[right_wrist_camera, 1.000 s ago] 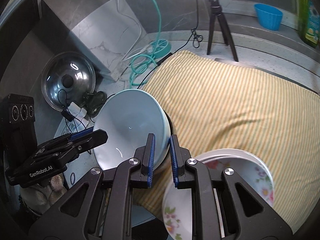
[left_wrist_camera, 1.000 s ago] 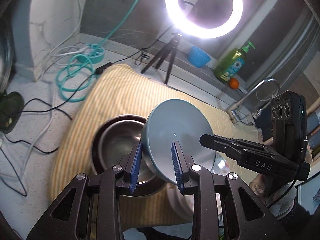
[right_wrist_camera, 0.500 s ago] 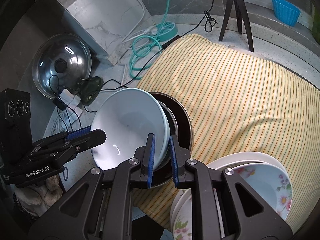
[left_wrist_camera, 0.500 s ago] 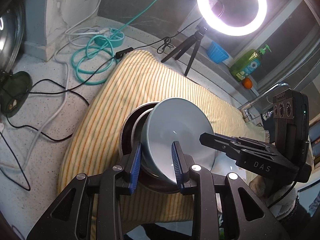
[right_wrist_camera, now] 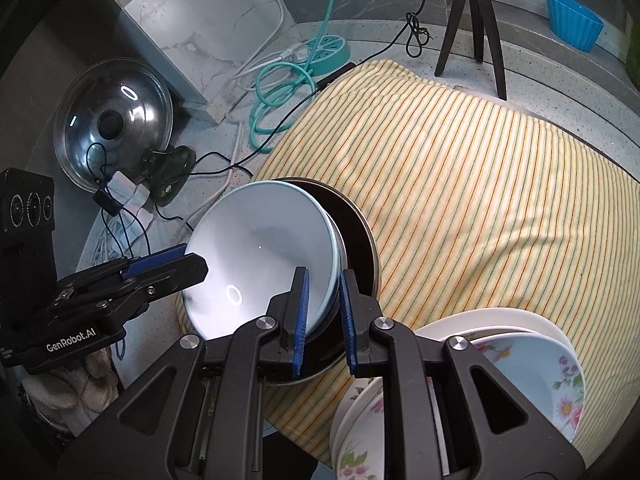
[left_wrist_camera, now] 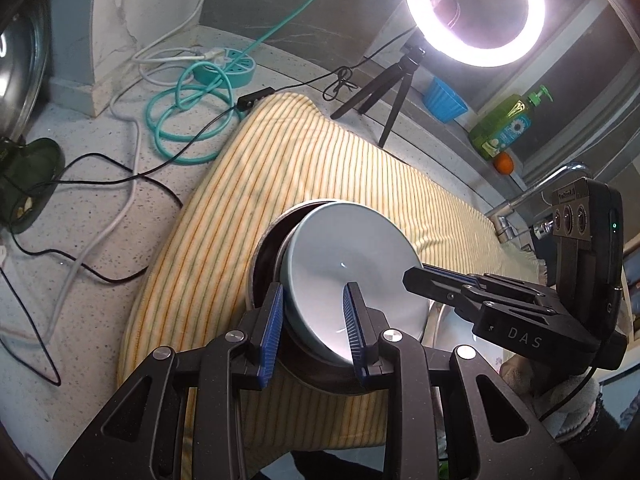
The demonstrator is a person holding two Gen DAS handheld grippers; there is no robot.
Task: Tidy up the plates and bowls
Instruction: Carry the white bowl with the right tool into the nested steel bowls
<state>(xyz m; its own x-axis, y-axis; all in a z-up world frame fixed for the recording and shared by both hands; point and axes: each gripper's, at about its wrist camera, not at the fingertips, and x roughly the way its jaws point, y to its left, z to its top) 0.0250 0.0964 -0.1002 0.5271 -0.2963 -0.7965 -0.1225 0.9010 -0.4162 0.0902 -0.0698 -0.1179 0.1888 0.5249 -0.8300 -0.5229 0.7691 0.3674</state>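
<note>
Glowing on a black tripod: a ring light. Lying coiled beside a teal power strip: a teal cable. Leaning against the wall: a glass pot lid. Sitting on the ledge: a blue cup, a green soap bottle, a small orange. Covering the counter: a striped cloth.

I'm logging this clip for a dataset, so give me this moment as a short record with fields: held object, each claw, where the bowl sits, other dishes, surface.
held object: pale blue bowl, tilted
left claw: shut on the bowl's rim, one finger inside, one outside
right claw: shut on the opposite rim
bowl position: partly inside the dark metal bowl; whether it rests fully there cannot be told
other dishes: floral plates stacked at the near right
surface: striped yellow cloth over a speckled counter
</note>
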